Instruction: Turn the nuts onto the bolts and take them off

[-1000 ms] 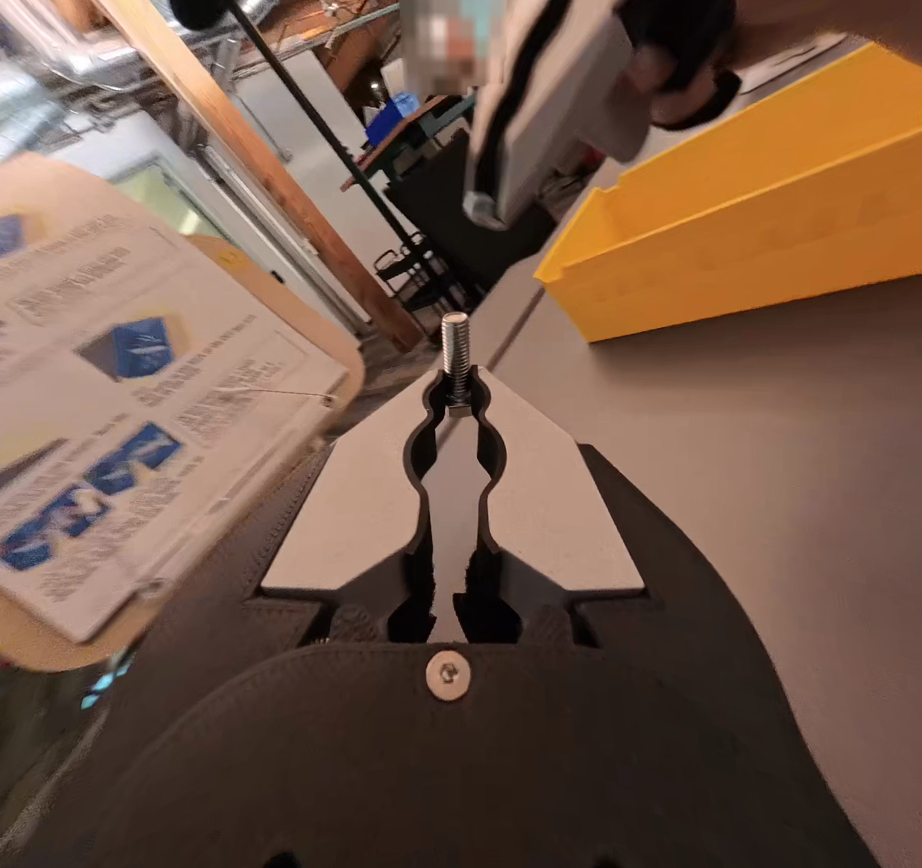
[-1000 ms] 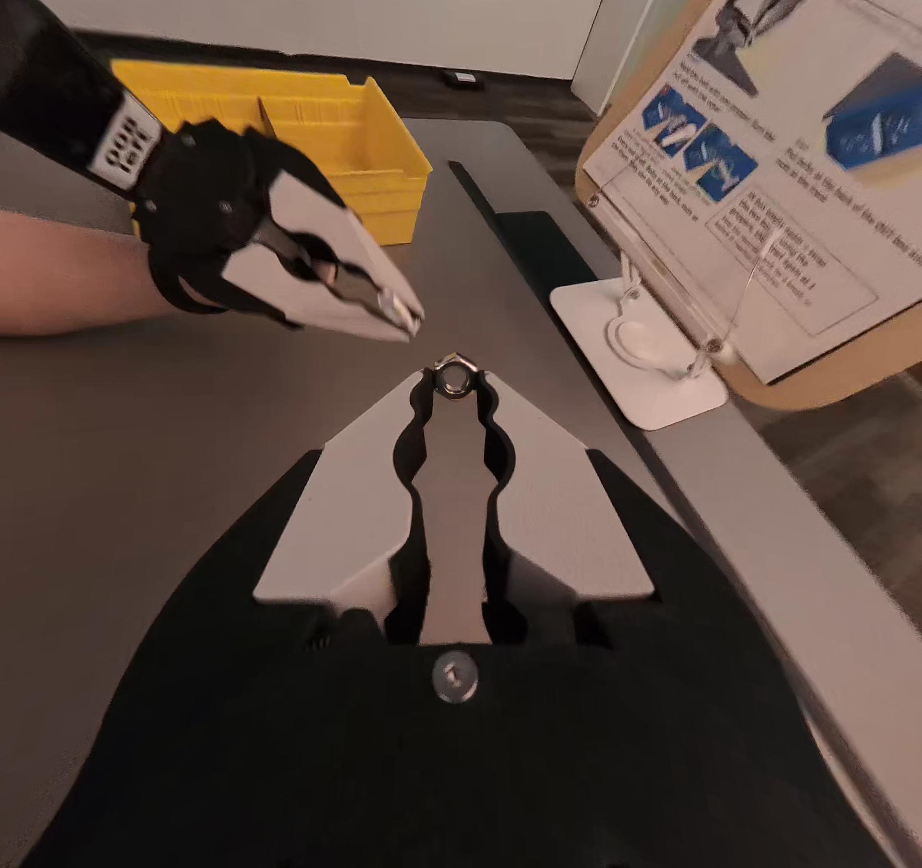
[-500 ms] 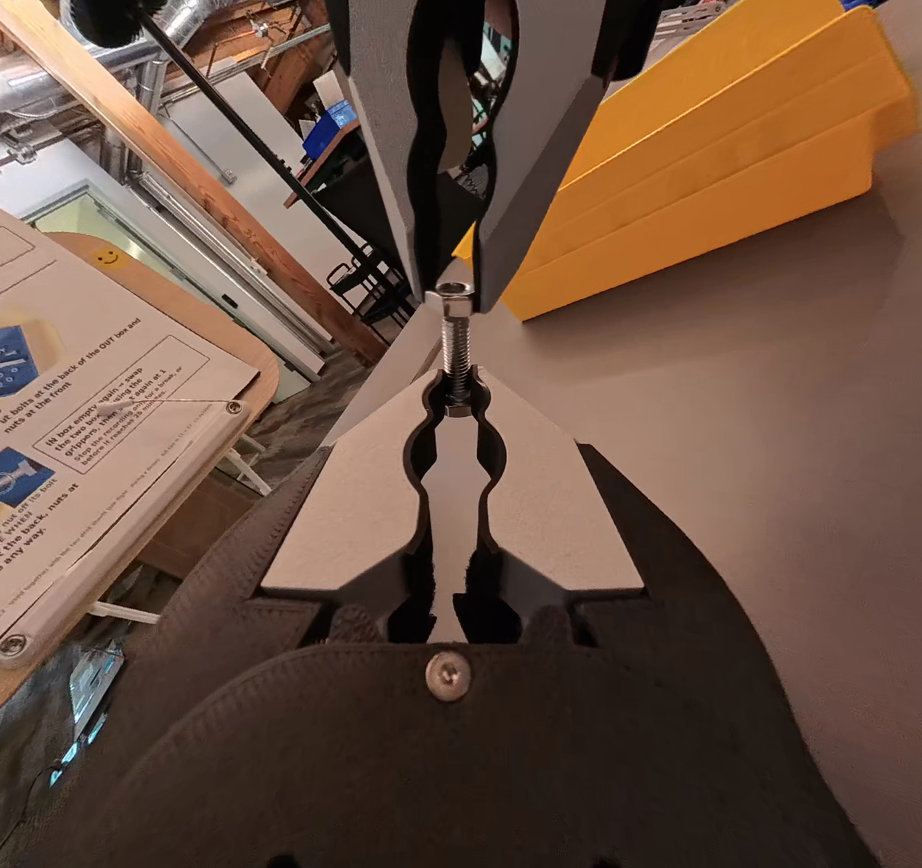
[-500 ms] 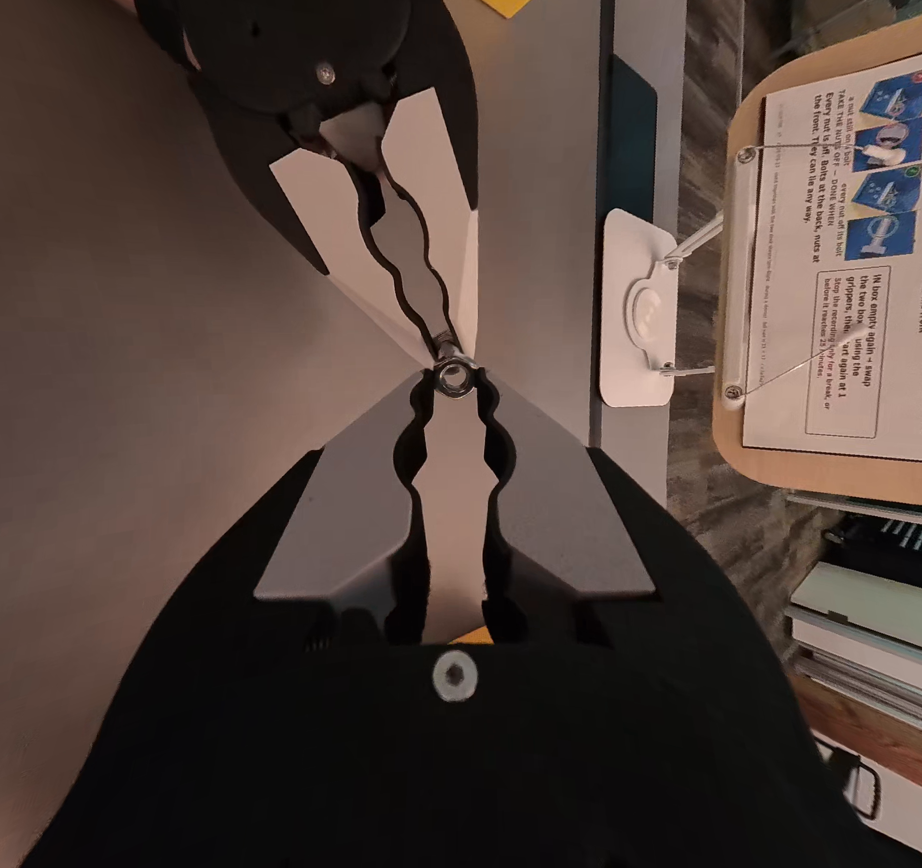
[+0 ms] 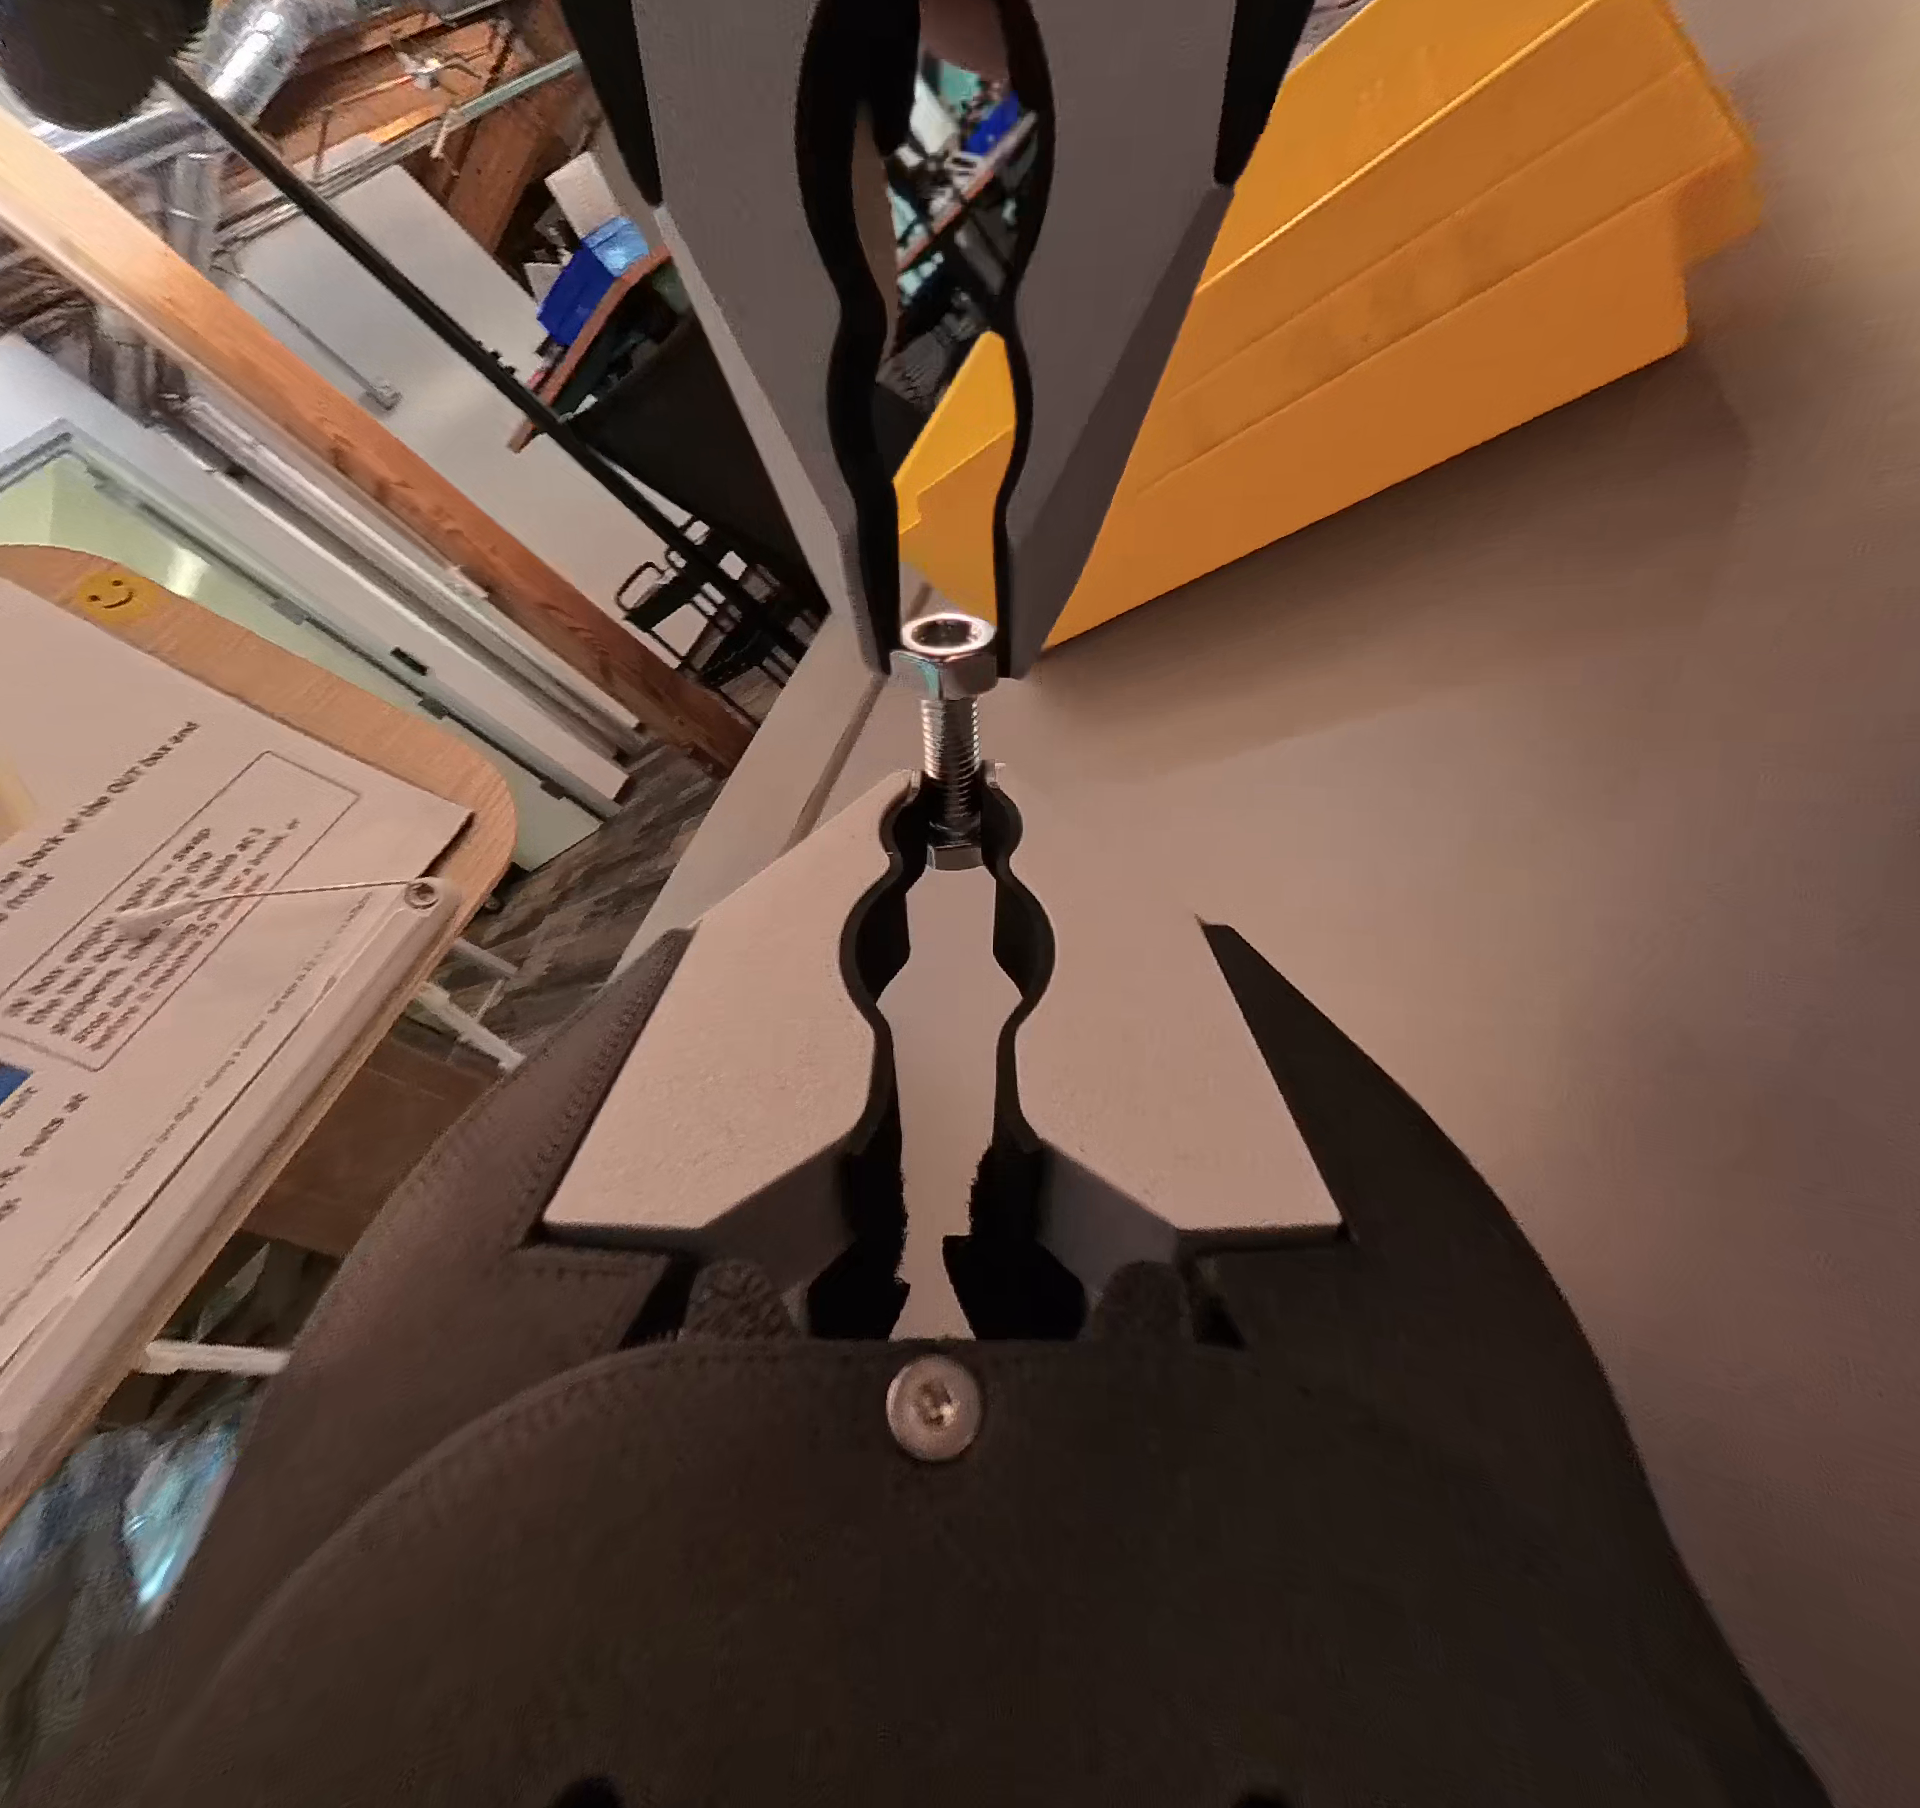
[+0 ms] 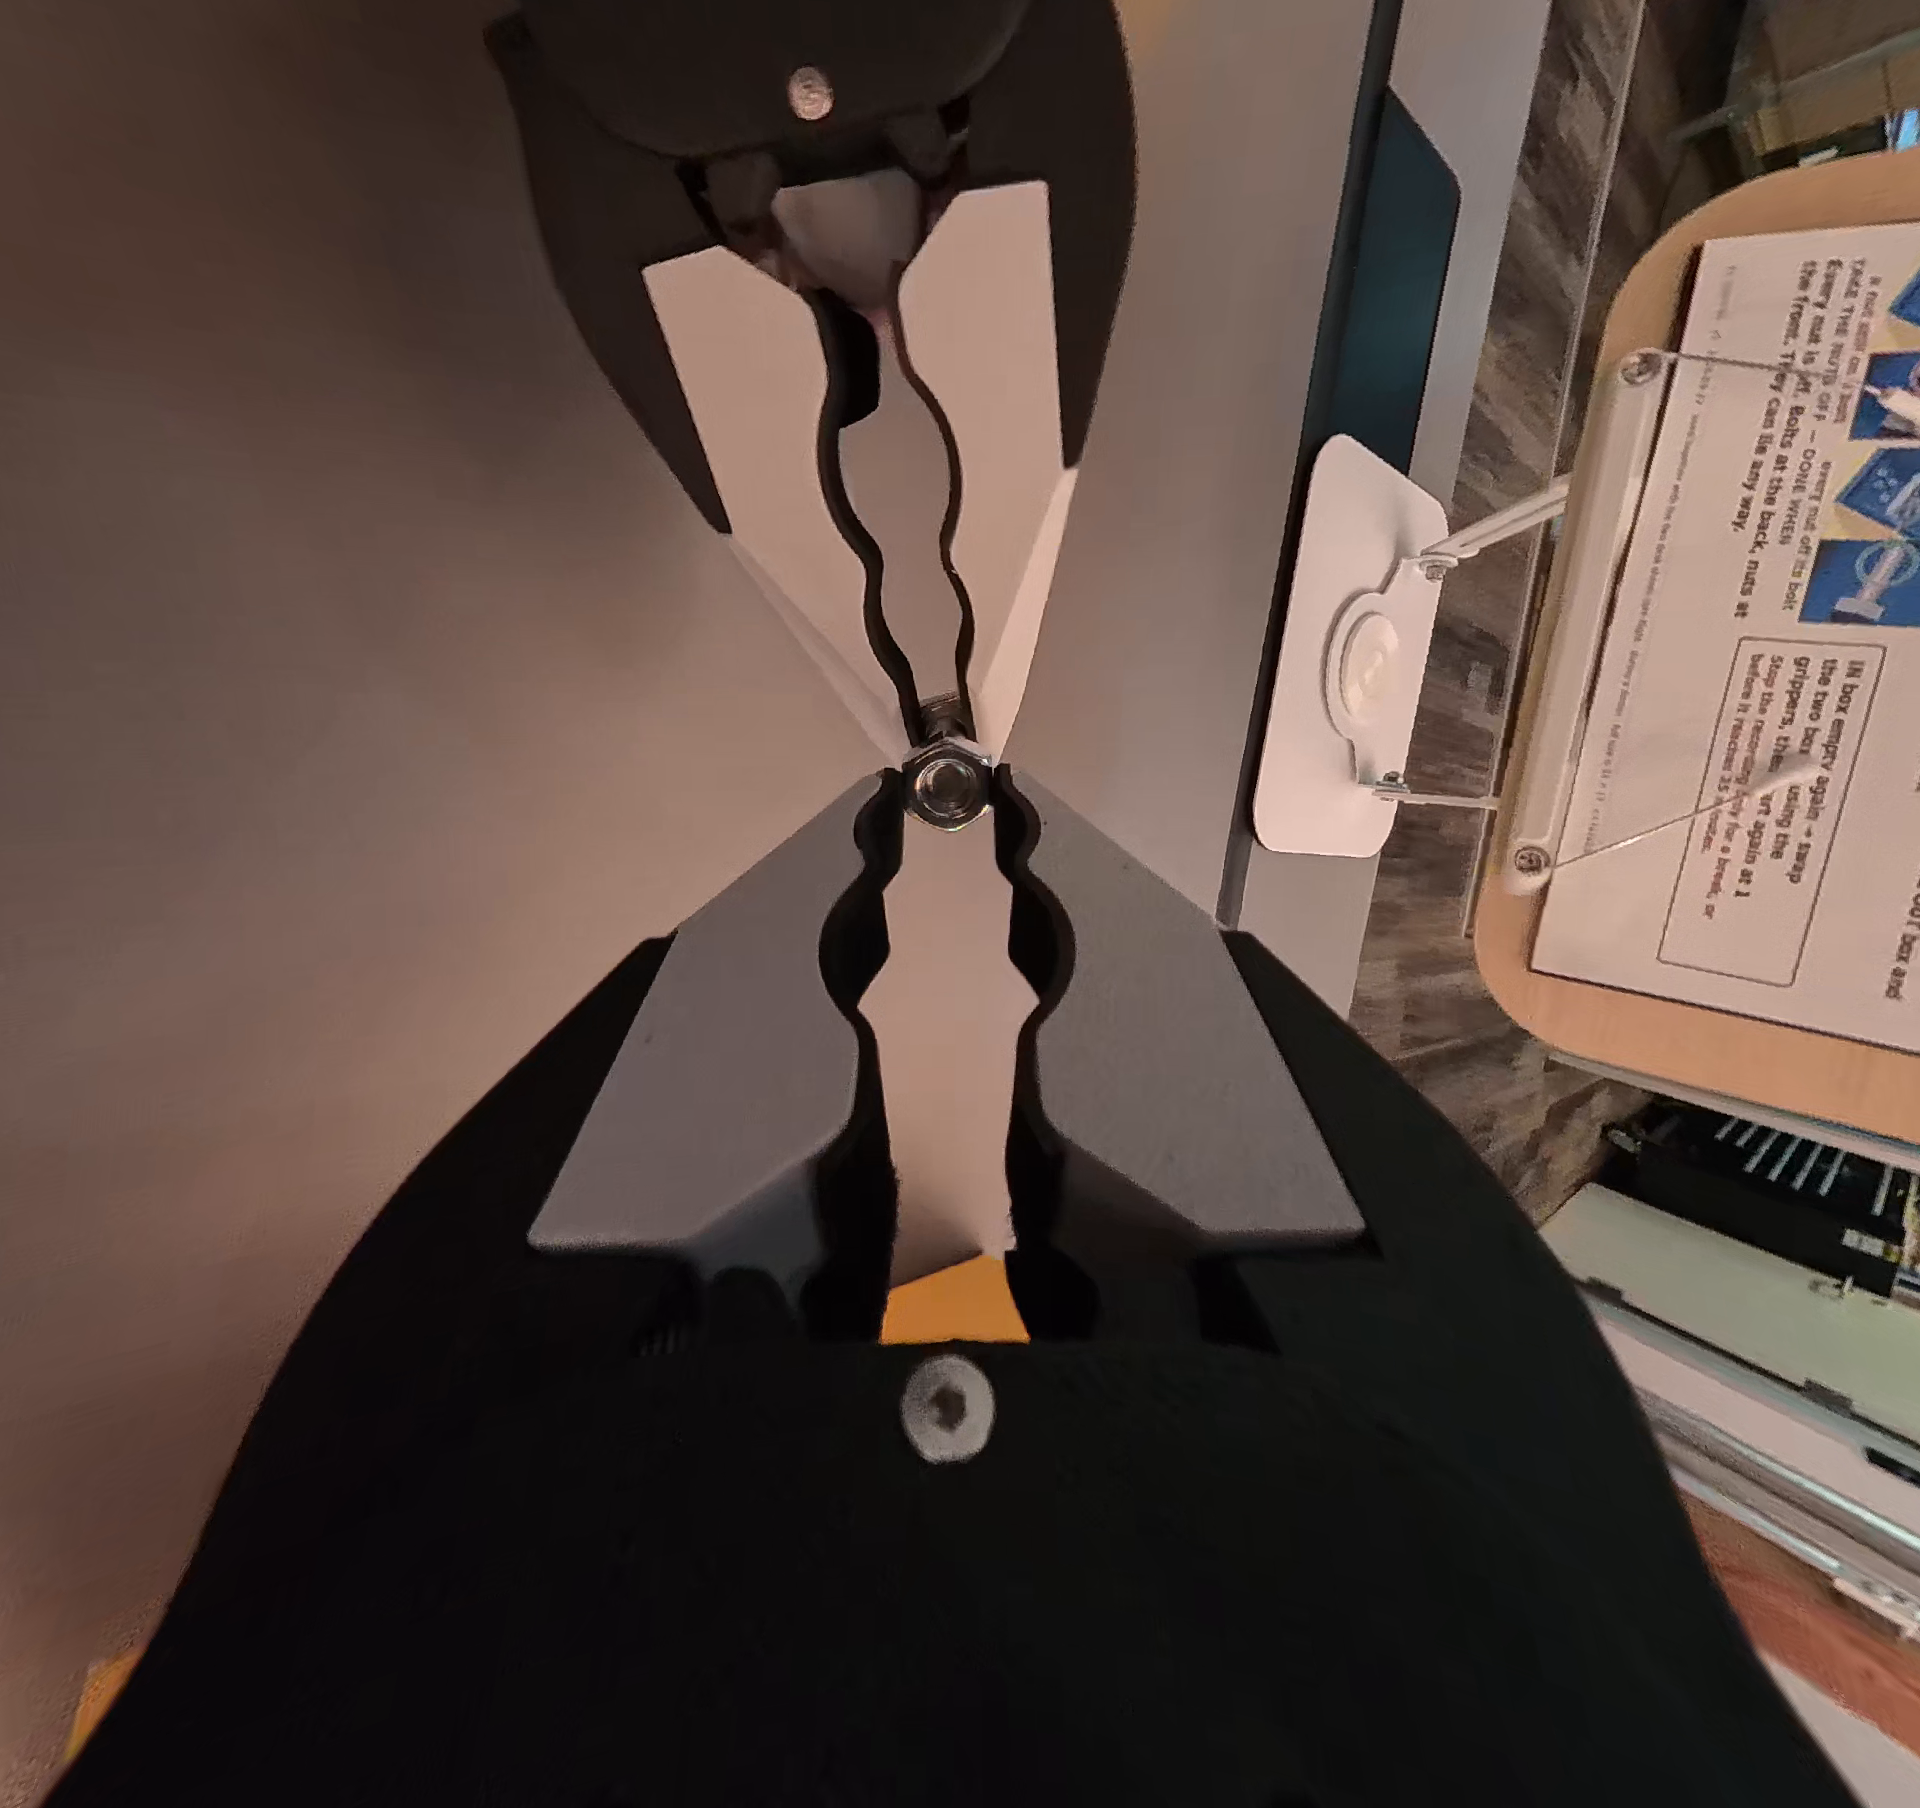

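OK, L to R in left wrist view: instruction board (image 5: 197,969) far left; left gripper (image 5: 951,802) clamped on bolt (image 5: 948,745) by its head end, threads pointing fwd; right gripper (image 5: 943,662) pinches nut (image 5: 941,669) seated on bolt tip; yellow bin (image 5: 1382,324) on grey table (image 5: 1558,927), right.

We see printed black text on a white instruction sheet (image 6: 1766,719) with small blue pictures, clipped to a rounded wooden board (image 6: 1538,927) on a white stand (image 6: 1340,657) at the counter's (image 6: 312,511) edge. In the left wrist view the same sheet (image 5: 177,979) shows a boxed paragraph, and a yellow smiley sticker (image 5: 112,595) sits on the board above it. We read no other labels, brands or numbers elsewhere.
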`<state>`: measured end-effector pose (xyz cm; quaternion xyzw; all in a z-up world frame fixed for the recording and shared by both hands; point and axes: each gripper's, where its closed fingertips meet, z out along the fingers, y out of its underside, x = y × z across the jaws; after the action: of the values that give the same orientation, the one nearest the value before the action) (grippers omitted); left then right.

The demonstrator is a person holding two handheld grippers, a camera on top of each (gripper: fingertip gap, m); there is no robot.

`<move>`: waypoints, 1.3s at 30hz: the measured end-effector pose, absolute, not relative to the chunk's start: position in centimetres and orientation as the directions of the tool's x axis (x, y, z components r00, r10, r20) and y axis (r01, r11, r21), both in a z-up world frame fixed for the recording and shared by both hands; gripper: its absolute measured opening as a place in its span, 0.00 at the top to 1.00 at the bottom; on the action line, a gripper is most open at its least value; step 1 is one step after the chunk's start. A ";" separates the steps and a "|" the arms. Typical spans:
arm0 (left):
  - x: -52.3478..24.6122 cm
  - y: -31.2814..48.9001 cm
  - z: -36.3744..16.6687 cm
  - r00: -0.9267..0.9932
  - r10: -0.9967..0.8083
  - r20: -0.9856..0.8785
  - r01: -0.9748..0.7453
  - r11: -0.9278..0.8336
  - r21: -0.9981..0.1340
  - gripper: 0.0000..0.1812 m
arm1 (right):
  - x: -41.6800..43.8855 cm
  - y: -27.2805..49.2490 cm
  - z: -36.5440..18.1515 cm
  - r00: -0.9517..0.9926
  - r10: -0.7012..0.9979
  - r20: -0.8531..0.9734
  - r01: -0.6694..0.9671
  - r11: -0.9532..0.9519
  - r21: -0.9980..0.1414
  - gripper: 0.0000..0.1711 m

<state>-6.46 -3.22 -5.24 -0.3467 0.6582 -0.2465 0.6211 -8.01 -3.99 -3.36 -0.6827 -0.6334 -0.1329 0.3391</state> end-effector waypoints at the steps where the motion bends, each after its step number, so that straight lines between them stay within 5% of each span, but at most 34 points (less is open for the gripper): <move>1: -6.5 -3.5 -5.4 -0.014 -0.772 -0.636 -0.144 0.631 -0.762 0.96 | -8.0 -4.2 -3.5 0.144 0.780 0.609 0.958 0.045 -0.283 0.90; 9: -6.5 -2.3 -4.7 0.043 -0.764 -0.644 -0.203 0.624 -0.755 0.96 | -7.9 -2.9 -2.7 0.347 0.753 0.559 0.906 -0.116 -0.407 0.90; 19: -7.6 2.2 -3.5 0.245 -0.672 -0.699 -0.402 0.586 -0.704 0.96 | -8.4 1.2 -1.6 0.845 0.528 0.081 0.393 -0.513 -0.763 0.91; 23: -7.7 2.3 -2.9 0.256 -0.719 -0.646 -0.373 0.543 -0.752 0.96 | -8.6 1.3 -0.7 0.829 0.552 0.089 0.392 -0.461 -0.796 0.89; 30: -8.2 1.9 -0.3 0.273 -0.846 -0.458 -0.246 0.398 -0.884 0.96 | -9.4 0.2 3.6 0.721 0.643 0.258 0.466 -0.174 -0.868 0.73; 34: -8.7 1.3 1.8 0.255 -0.910 -0.326 -0.156 0.294 -0.943 0.96 | -11.2 -1.0 6.5 0.644 0.726 0.242 0.329 0.022 -0.944 0.65; 39: -9.6 0.8 4.2 0.250 -0.938 -0.239 -0.078 0.226 -0.971 0.96 | -12.3 -1.3 7.2 0.612 0.773 0.164 0.228 0.027 -0.973 0.61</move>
<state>-9.57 0.85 4.24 -0.5101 0.4980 -0.3560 0.6041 -12.31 -1.33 7.21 -0.6605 -0.3789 0.2244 0.6082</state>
